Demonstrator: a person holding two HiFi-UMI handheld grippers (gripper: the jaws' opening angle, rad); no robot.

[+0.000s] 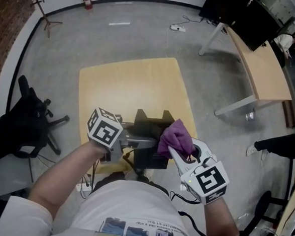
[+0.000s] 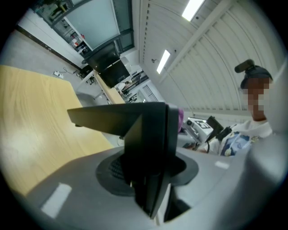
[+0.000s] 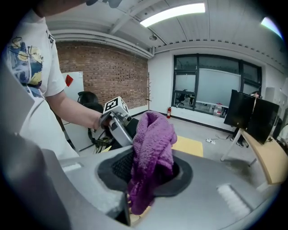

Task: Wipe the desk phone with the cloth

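Seen from above, a person holds a black desk phone point(image 1: 152, 121) at the near edge of a light wooden table point(image 1: 129, 83). The left gripper point(image 1: 131, 139) is clamped on the phone (its dark body fills the gap between the jaws). The right gripper point(image 1: 177, 155) pinches a purple cloth point(image 1: 175, 136), which touches the phone's right side.

Cloth point(image 1: 175, 136): purple, thick fluffy pile, fleece or microfibre type, matt.
Phone point(image 1: 152, 124): black plastic, smooth, mostly matt, with a faint sheen on the flat faces.
Desk point(image 1: 124, 85): pale wood-grain top, smooth, low sheen. Probably laminate, can't confirm from here.
Left gripper point(image 1: 128, 139) and right gripper point(image 1: 177, 155): grey and white moulded plastic, matt.
Marker cubes point(image 1: 104, 127): black-on-white print, no glare.
Floor point(image 1: 117, 47): grey, smooth, slight gloss.
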